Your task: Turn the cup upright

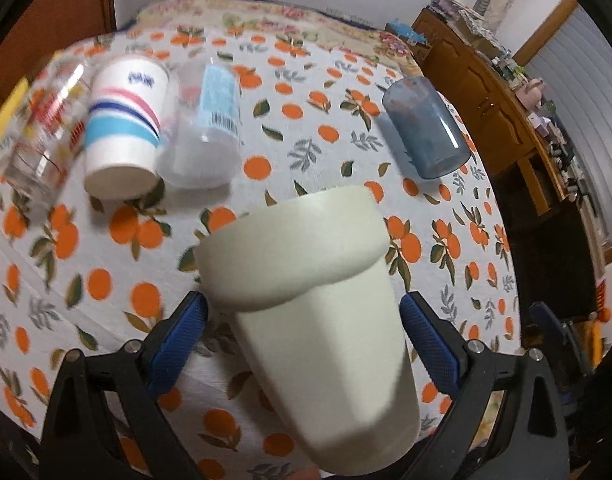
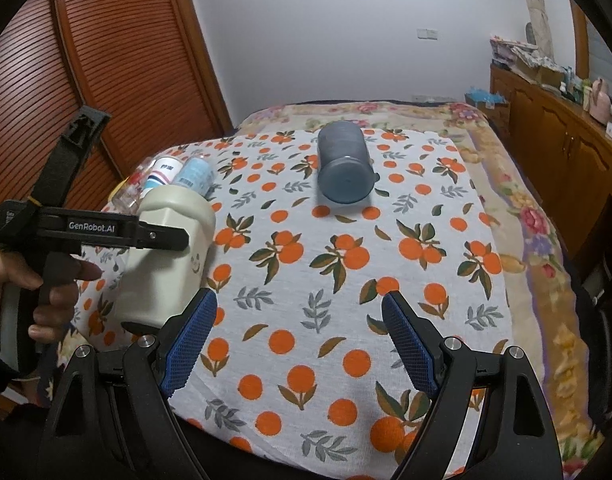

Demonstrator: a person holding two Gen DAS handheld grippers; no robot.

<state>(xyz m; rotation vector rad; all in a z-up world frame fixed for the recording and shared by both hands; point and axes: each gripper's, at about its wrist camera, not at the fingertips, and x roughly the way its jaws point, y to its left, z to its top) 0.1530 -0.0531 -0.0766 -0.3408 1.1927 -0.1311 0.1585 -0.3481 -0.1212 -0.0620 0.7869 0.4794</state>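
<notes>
The left gripper (image 1: 302, 340) has its jaws around the cream cup (image 1: 306, 320), which looks about upright, base near the table (image 2: 345, 280). The right gripper (image 2: 300, 340) gapes empty. Ahead, the blue cup (image 2: 343, 168) lies unturned.

You have a bed (image 2: 517, 216) in front of you, spread with a floral blanket (image 2: 545, 264), and over that a white cloth (image 2: 306, 280) printed with oranges and leaves. Far out near the middle of the cloth, a blue cup (image 2: 343, 168) lies on its side, its round end toward you. At the far left of the cloth, three more lie side by side: a clear glass (image 1: 42, 128) with red markings outermost, then a white paper cup (image 1: 122, 128) with blue and pink stripes, then a clear plastic cup (image 1: 202, 128) with a light blue label. The blue cup sits well apart from those three.
</notes>
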